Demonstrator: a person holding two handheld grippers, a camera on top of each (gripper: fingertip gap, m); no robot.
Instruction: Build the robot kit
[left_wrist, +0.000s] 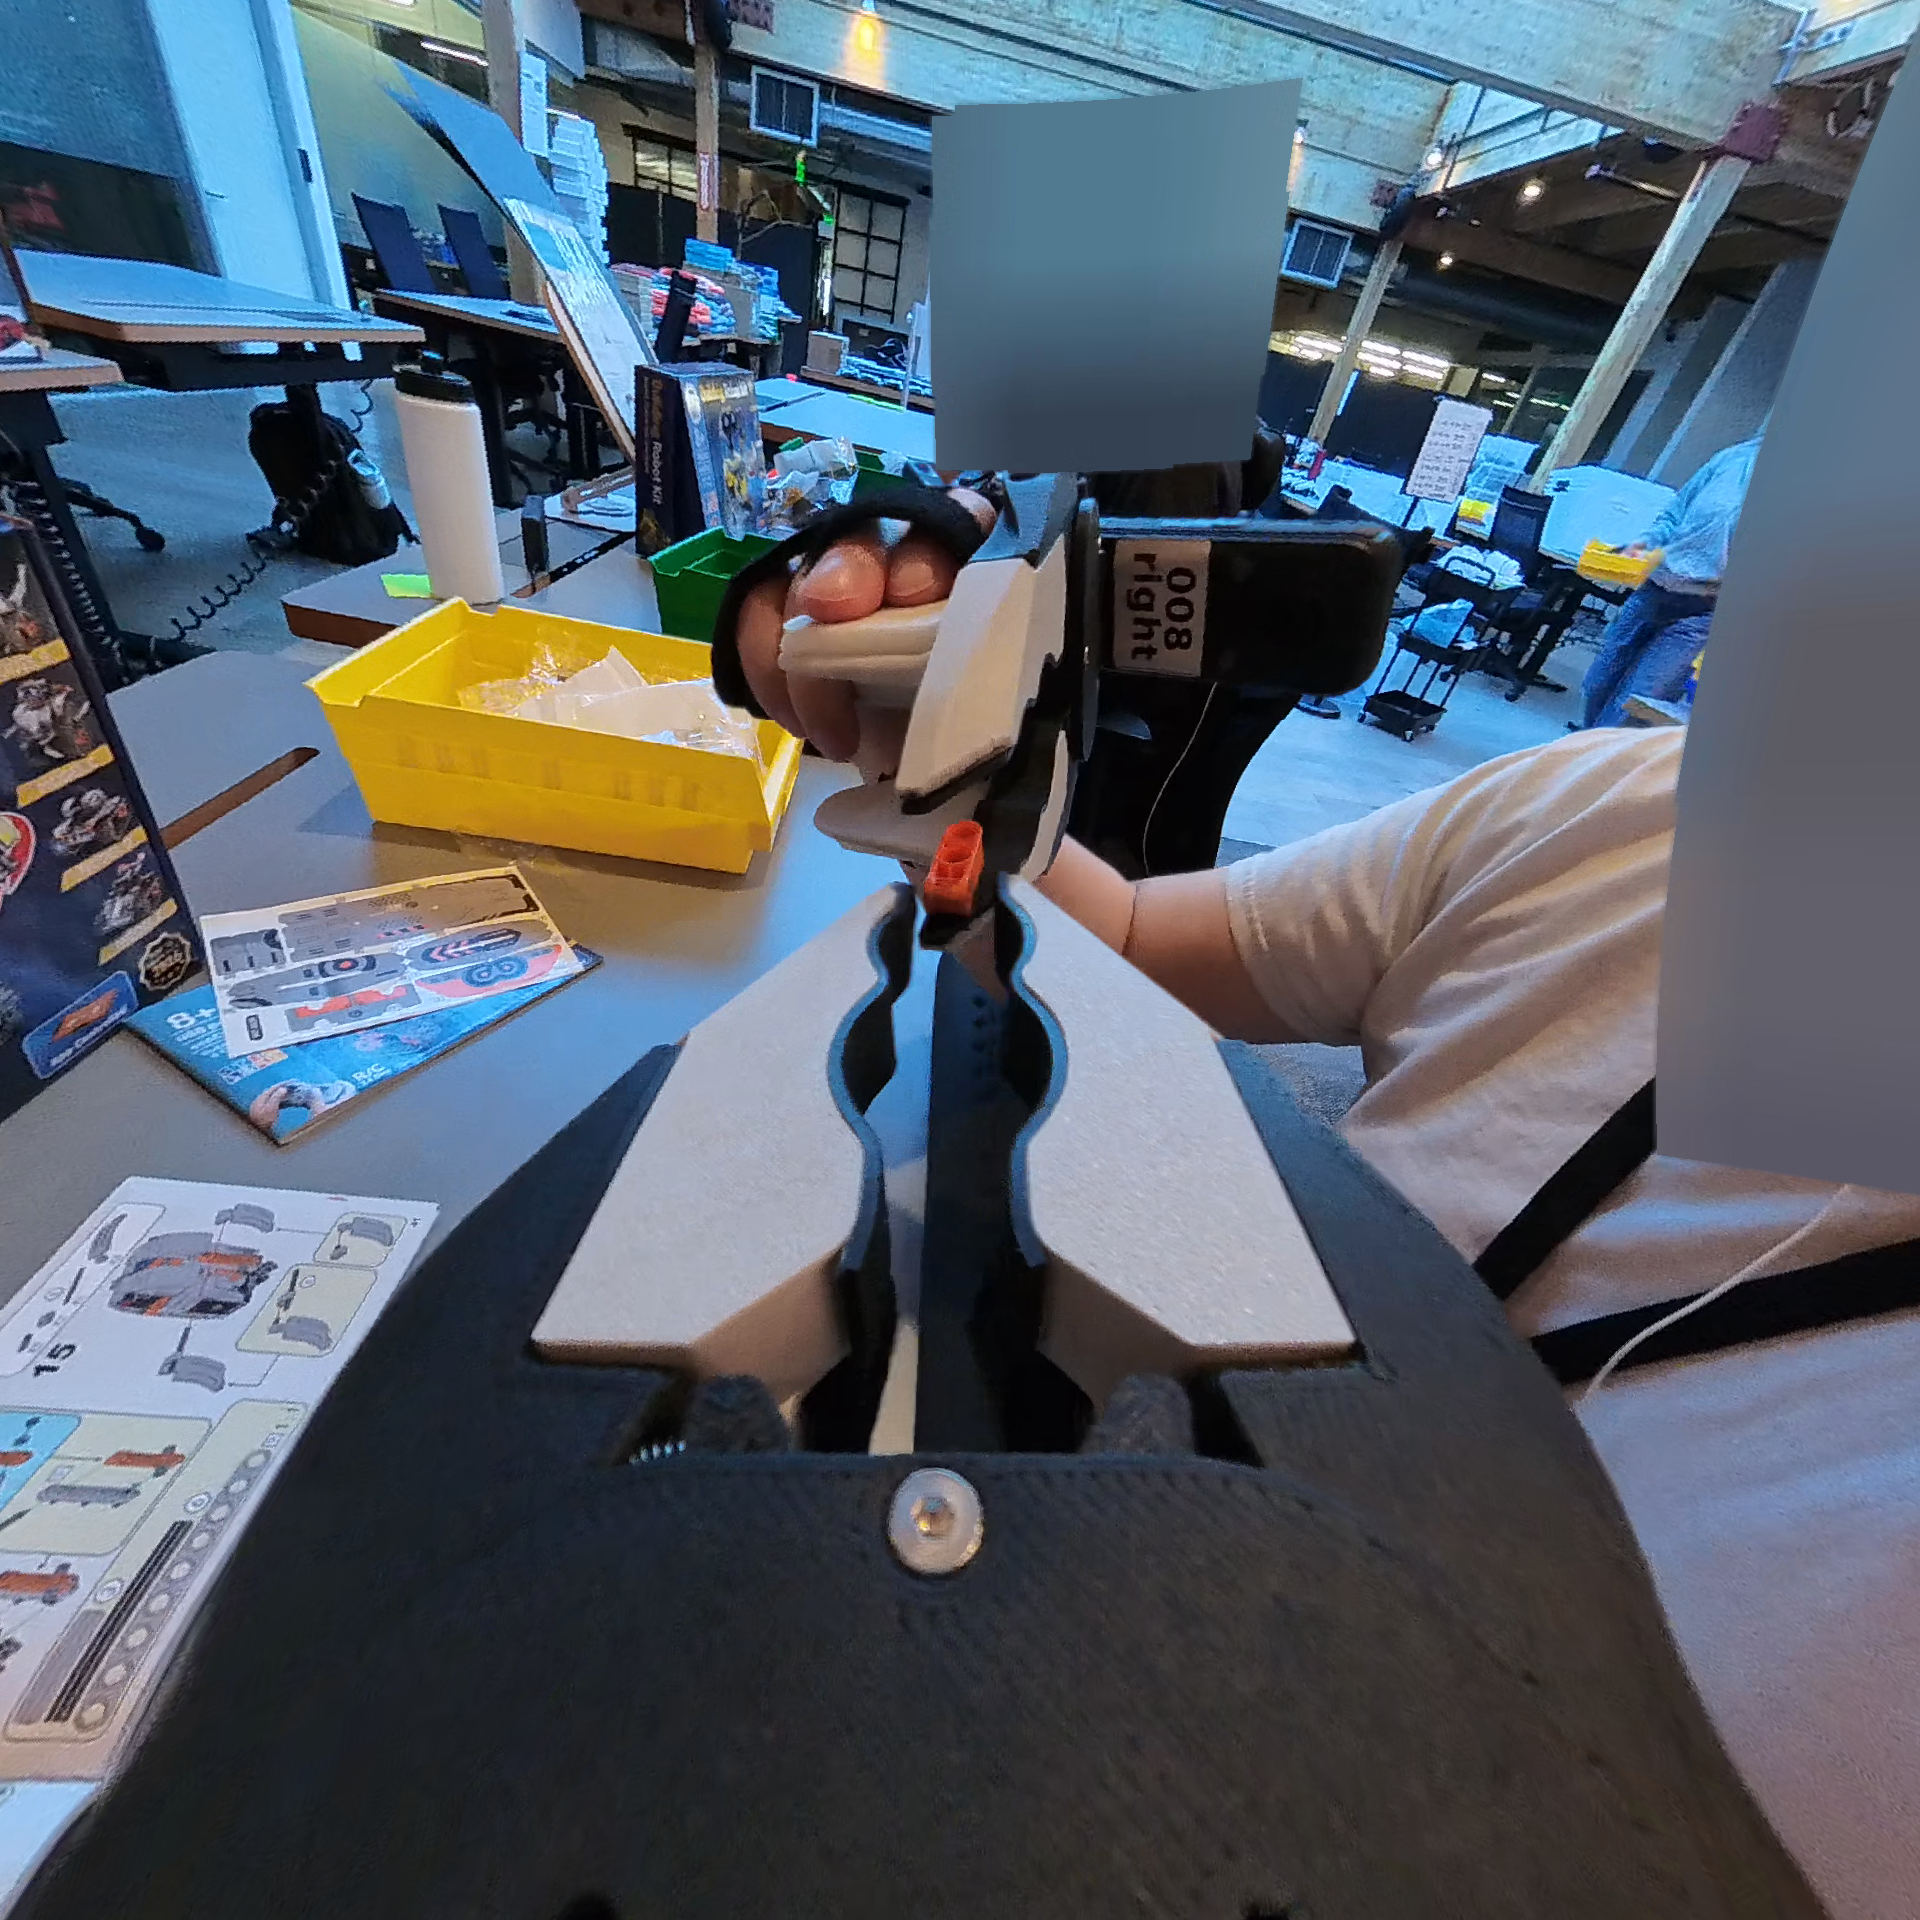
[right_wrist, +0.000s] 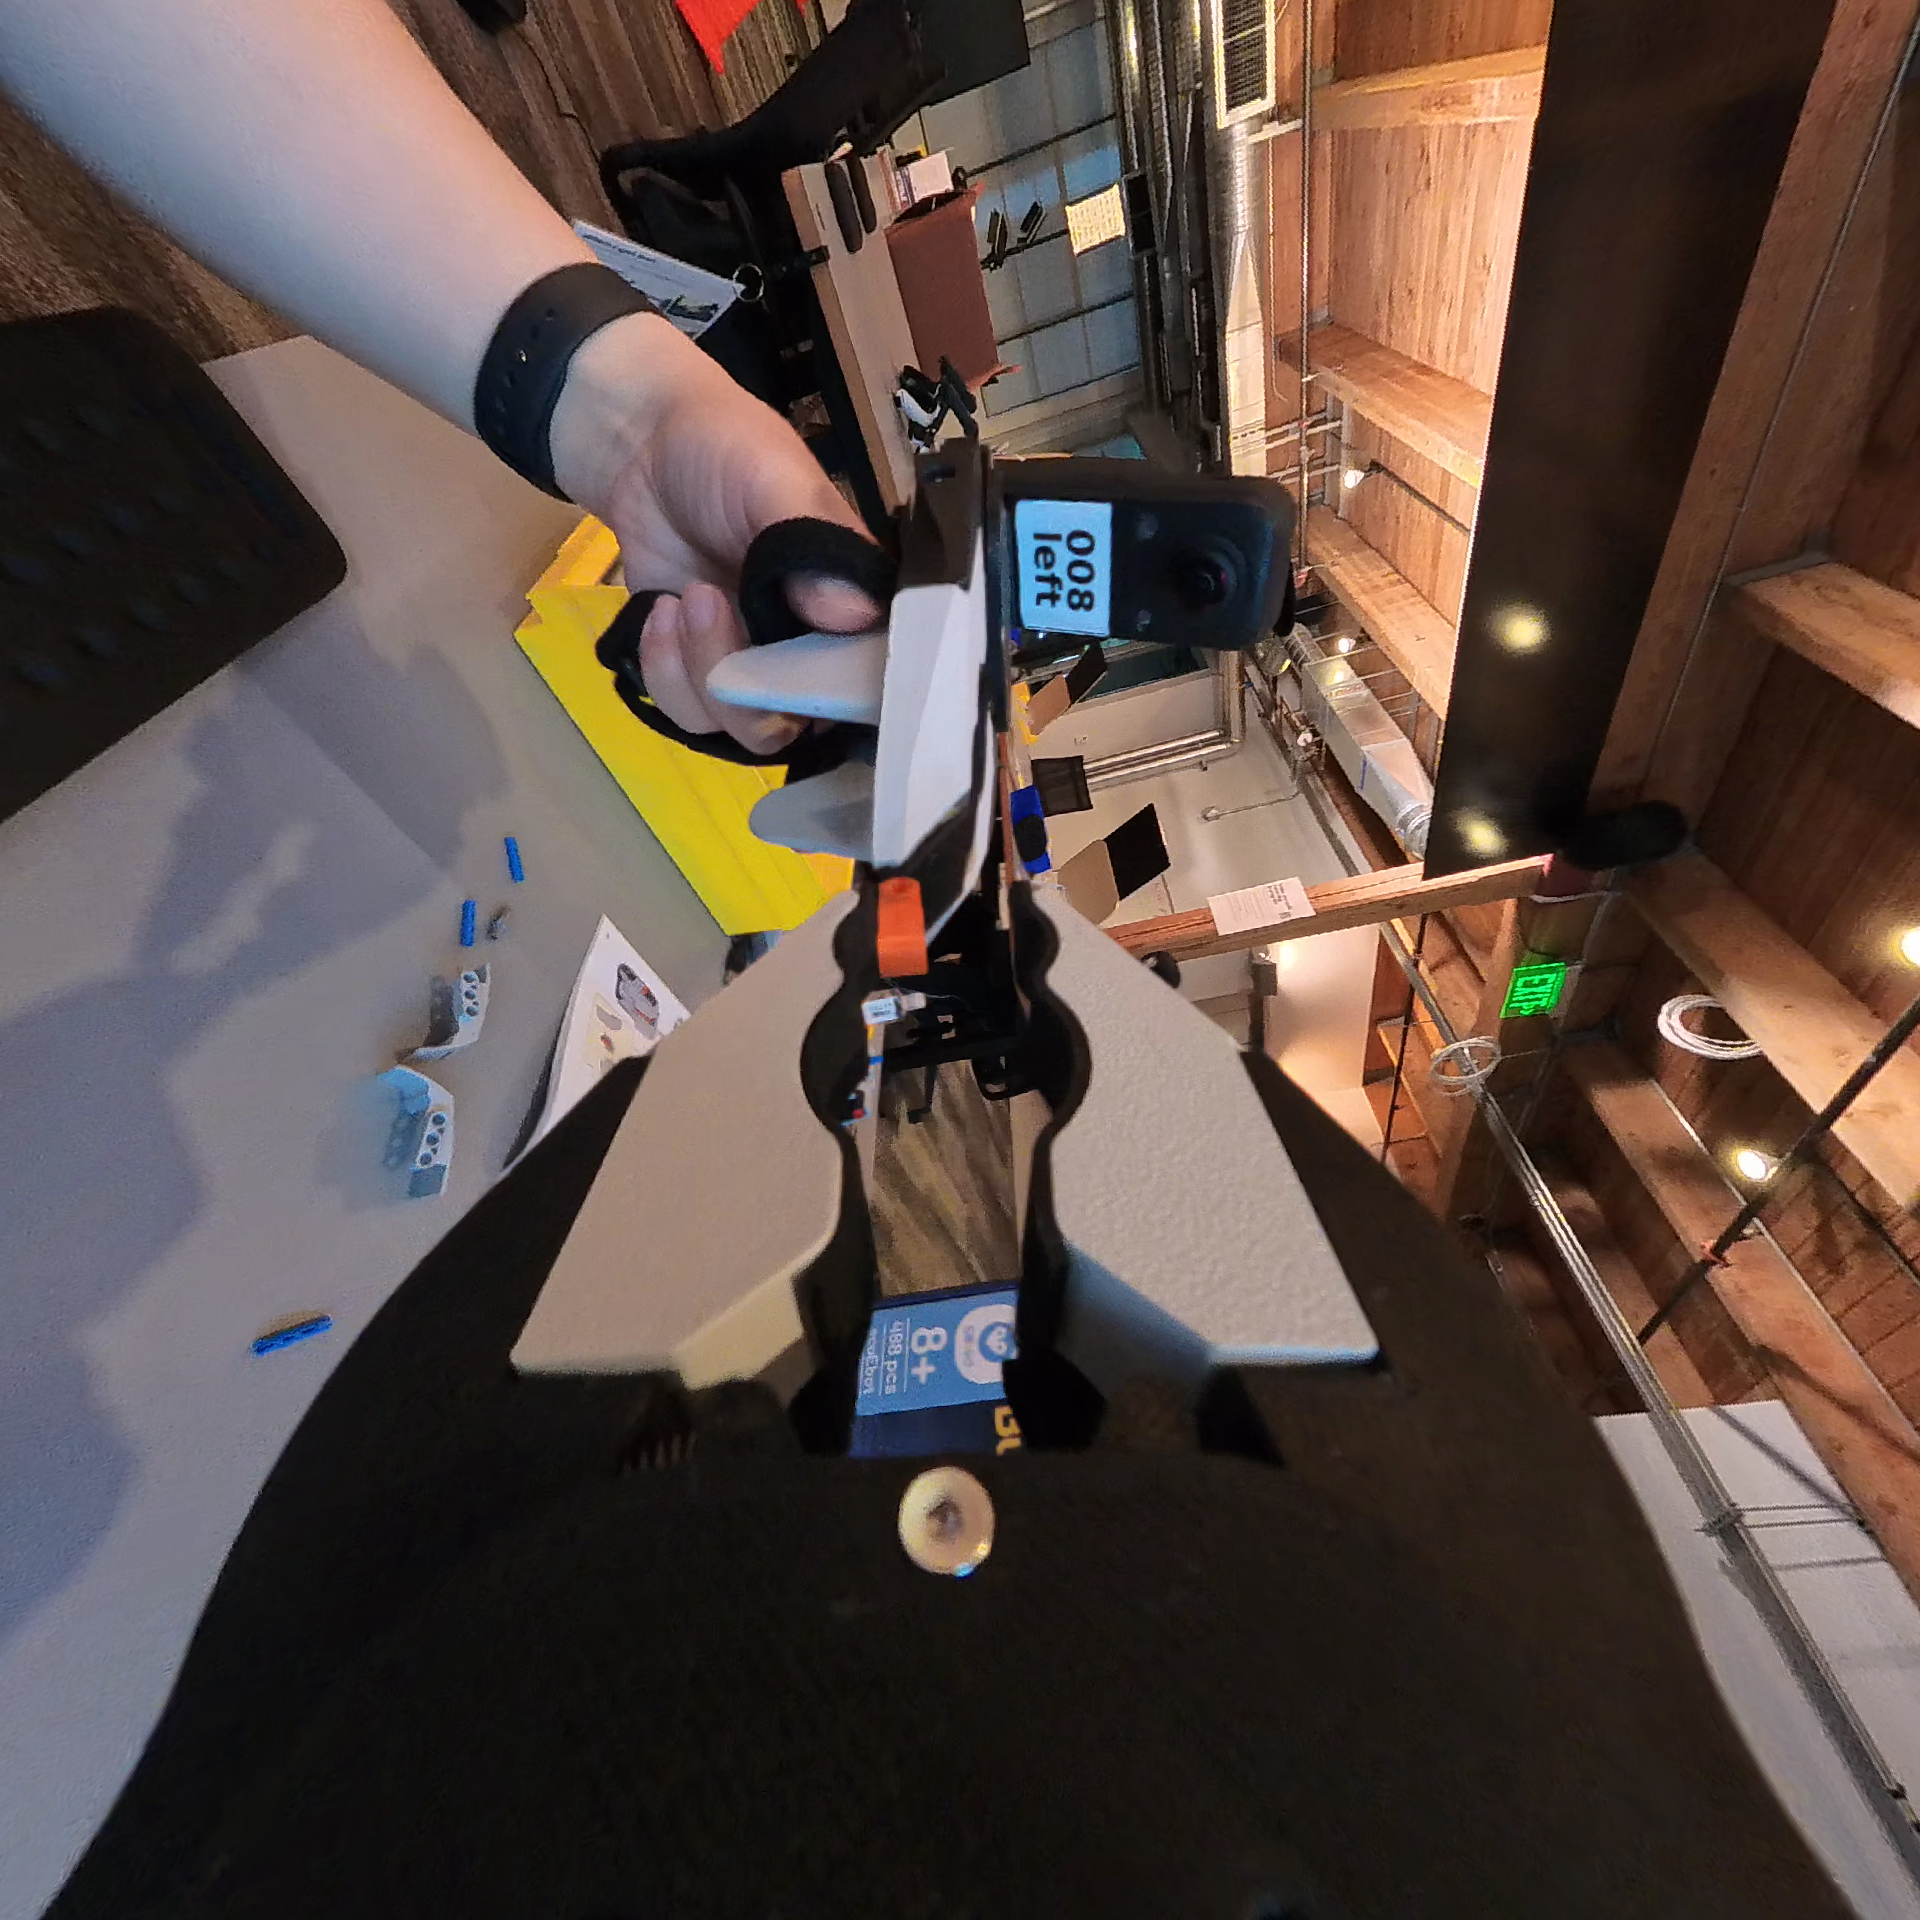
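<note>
Meeting tip to tip above the tabletop (left_wrist: 582, 883), the left gripper (left_wrist: 951, 914) and right gripper (right_wrist: 940, 925) share an orange brick (left_wrist: 954, 868) at 12 o'clock, long axis upright; both jaws nearly closed, whose grip holds it is unclear.

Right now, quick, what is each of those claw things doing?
Left gripper: closed, holding the orange brick at its tips.
Right gripper: slightly open around that brick, not clamping it.

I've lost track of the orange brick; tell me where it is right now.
The orange brick sits mid-frame in both wrist views, between the tips of the left gripper and the right gripper, raised above the table.
</note>
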